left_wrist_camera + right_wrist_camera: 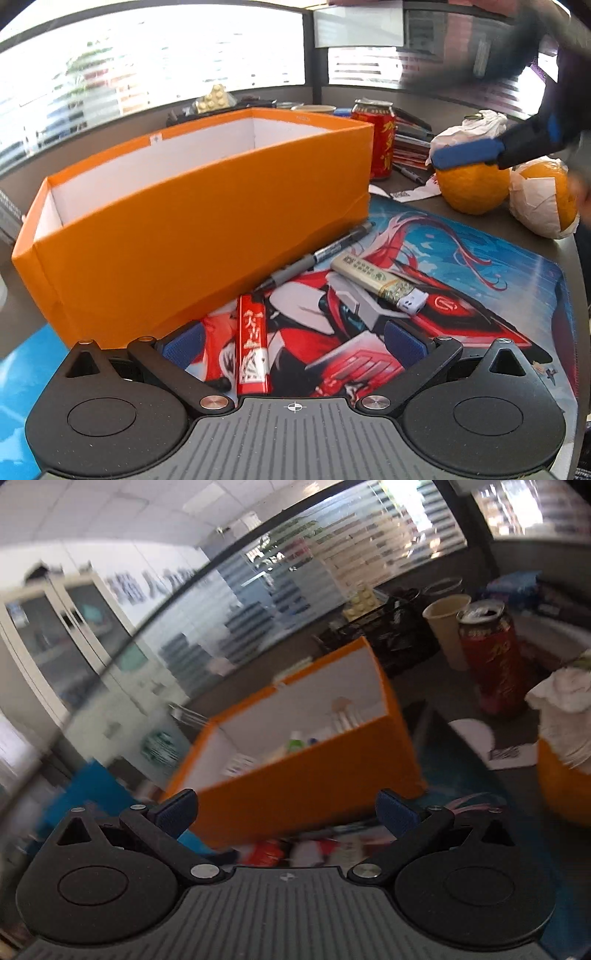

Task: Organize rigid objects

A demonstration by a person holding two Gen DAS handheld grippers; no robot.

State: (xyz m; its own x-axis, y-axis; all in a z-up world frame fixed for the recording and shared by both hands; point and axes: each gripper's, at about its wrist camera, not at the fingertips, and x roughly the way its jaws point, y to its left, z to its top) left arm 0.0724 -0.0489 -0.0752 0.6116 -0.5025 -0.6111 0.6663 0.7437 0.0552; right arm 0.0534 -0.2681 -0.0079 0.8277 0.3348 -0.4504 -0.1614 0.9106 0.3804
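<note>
Though blurred — red lighter (252, 352), Chinese lettering

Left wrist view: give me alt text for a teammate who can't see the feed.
The open left gripper hovers low over a red lighter lying on a printed desk mat, beside an orange box. A grey pen and a pale lighter lie further ahead; behind, the right gripper touches an orange fruit.

Words and signs you can spot

The red lighter (253, 354) has white Chinese writing down its side. The red can (377, 142) has big yellow Chinese letters. The cream lighter (376, 282) has small print, too tiny to read. A paper slip (412, 194) shows a square code.
</note>
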